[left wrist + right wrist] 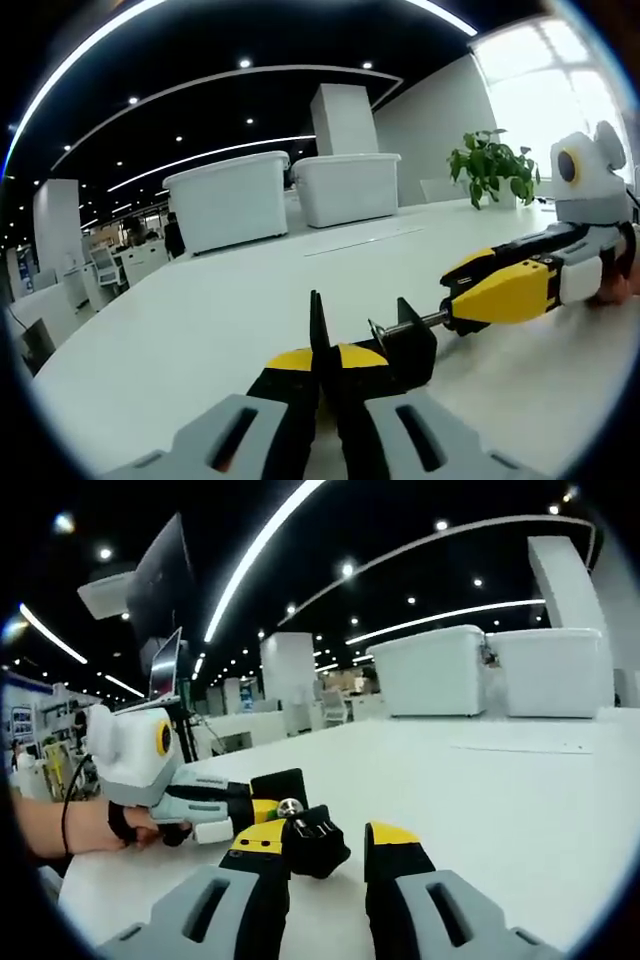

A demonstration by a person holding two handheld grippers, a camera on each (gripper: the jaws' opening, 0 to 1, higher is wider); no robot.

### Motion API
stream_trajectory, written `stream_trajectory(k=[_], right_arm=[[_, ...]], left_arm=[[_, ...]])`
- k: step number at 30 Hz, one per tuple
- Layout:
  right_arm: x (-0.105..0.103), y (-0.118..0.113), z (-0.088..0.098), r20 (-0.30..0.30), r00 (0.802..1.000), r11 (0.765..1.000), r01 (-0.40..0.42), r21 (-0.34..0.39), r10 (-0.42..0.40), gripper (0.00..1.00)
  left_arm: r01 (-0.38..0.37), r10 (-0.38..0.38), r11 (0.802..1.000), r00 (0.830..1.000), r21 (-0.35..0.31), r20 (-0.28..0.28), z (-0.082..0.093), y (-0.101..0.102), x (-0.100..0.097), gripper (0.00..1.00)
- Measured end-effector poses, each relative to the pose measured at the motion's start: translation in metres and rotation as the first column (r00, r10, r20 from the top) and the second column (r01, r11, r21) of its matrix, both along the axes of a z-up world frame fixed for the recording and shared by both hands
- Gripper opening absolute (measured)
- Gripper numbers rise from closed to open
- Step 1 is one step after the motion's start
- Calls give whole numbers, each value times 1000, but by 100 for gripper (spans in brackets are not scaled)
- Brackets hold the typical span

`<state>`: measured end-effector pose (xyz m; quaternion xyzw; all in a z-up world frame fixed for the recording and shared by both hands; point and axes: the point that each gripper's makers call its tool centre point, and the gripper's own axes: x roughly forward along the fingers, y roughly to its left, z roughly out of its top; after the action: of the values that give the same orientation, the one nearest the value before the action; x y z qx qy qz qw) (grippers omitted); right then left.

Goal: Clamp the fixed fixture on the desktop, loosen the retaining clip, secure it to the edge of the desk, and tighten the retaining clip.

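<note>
From my seat at the controls, the left gripper (pixel 325 385) has its yellow-tipped jaws clenched on the upright black plate of the clamp (pixel 400 350), which stands on the white desk (pixel 200 330) well in from its edges. Its threaded steel screw (pixel 415 322) runs out to the right, and there the right gripper (pixel 500 290) comes in with its jaws closed around the far end of that screw. In the right gripper view the left gripper (pixel 235 810) reaches in from the left with a hand (pixel 85 830) behind it, holding the black body, while the knurled black knob (pixel 318 842) sits between the right gripper's (pixel 330 865) own jaws; the left jaw touches it, the right jaw looks slightly apart (I cannot tell if the grip is firm).

I judge the clamp stiff, fairly heavy metal, unlikely to flex or break, though painted faces may slip. The flat plate suits holding; the ribbed knob suits turning. The desk is smooth and matte. Beyond it stand two white rounded plastic bins (pixel 230 195) and, further right, a leafy green plant (pixel 495 165).
</note>
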<state>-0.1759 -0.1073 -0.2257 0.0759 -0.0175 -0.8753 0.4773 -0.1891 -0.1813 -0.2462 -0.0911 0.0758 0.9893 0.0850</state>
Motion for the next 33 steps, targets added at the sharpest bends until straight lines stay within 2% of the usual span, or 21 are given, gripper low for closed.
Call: stream_trajectory(k=[5,9,16,18,21,24,26,27,28,31,33], right_arm=[[-6,1,1,8,1000,1000,13,-20,-13,26],[-2,-2,-2,68,997,999,-30,-45,33,20],[3,-3,0,26,999,999,-40,-24,40,19],[4,-4,0,-9,999,999,-39,-3,39,19],[6,-6,2,-114,993,998,-30,61,36,18],[11,-11,4,-291,955,985,0,173,51,19],[14,-14,4,-374,924,972,16,233,75,19],[17,-16,3,-419,902,962,20,273,100,19],[17,-17,3,-422,901,961,20,275,102,19],[11,-11,6,-342,937,979,-1,204,72,19],[9,-10,6,-327,942,981,-6,196,71,18]], left_arm=[[0,0,1000,1000,-4,-4,0,0,0,8],[1,-1,1000,1000,-6,-5,0,0,0,8],[10,-10,999,1000,-34,-20,1,1,1,8],[12,-13,999,1000,-44,-26,1,1,1,8],[11,-12,999,999,-49,-29,2,0,1,8],[3,-5,998,999,-59,-34,2,-1,1,8],[-4,2,998,999,-58,-33,2,-3,0,8],[-8,6,998,999,-58,-33,3,-4,0,8],[-10,8,998,999,-58,-33,3,-4,0,8],[-13,11,998,999,-58,-34,3,-5,0,9],[-13,12,998,999,-57,-34,3,-5,0,9]])
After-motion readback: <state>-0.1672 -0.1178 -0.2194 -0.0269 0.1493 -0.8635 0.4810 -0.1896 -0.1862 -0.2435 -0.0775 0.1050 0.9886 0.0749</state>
